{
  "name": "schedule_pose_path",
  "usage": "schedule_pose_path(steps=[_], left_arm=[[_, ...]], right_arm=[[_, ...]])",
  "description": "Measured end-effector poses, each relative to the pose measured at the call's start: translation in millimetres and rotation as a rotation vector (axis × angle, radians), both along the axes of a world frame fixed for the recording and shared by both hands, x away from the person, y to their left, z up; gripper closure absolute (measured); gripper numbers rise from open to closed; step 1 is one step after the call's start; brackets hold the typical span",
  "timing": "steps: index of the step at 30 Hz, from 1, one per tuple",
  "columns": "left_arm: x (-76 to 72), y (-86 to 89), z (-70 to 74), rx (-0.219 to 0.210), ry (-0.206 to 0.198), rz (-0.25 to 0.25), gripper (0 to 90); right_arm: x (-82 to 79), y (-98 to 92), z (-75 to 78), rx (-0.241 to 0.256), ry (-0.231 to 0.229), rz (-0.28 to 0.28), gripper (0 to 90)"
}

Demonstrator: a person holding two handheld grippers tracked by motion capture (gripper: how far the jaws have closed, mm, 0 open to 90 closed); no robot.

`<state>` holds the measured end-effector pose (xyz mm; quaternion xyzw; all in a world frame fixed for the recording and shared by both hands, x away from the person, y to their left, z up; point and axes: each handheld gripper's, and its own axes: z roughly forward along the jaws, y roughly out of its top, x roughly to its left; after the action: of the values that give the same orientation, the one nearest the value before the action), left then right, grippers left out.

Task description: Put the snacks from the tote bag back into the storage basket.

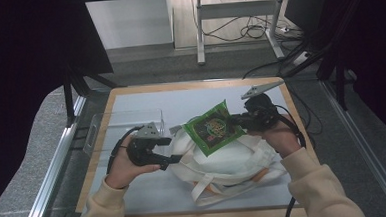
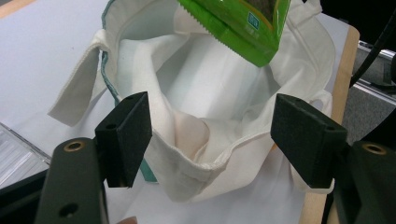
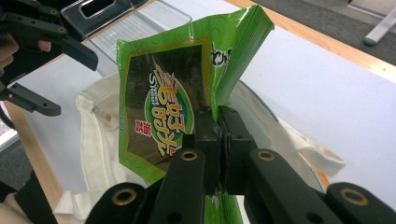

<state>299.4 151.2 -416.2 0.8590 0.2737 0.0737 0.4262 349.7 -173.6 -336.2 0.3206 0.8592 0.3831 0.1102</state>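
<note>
Looking down in high view: right gripper (image 1: 242, 119) clamps green snack packet (image 1: 212, 128) above white tote bag (image 1: 223, 159); left gripper (image 1: 164, 151) at bag's rim.
Left gripper view: jaws wide, straddling rim; packet corner (image 2: 243, 28) hangs ahead, above the mouth.
Right gripper view: jaws closed on packet edge (image 3: 161, 112), its long axis pointing away from them.

The left hand-held gripper (image 1: 164, 151) is held low in the person's left hand (image 1: 121, 168), its jaws spread wide and pointing to the person's right. The right hand-held gripper (image 1: 238, 120), gripped by the right hand (image 1: 278, 137), points left with its jaws pressed tight together. Both forearms wear cream sleeves.
</note>
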Motion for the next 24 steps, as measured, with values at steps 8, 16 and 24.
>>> schedule_pose_path(steps=[8, 16, 24], left_arm=[[-0.8, 3.8, 3.6, -0.038, -0.02, 0.017, 29.0], [2.3, 7.6, 7.8, -0.068, -0.041, 0.034, 28.6], [20.2, 3.5, 20.4, -0.107, -0.063, -0.008, 29.7]], right_arm=[[1.1, 12.4, -0.4, -0.035, -0.015, 0.056, 86.6], [-0.1, 23.2, 1.4, -0.053, -0.035, 0.118, 86.6], [-1.3, 37.3, 2.0, -0.066, -0.059, 0.19, 86.6]])
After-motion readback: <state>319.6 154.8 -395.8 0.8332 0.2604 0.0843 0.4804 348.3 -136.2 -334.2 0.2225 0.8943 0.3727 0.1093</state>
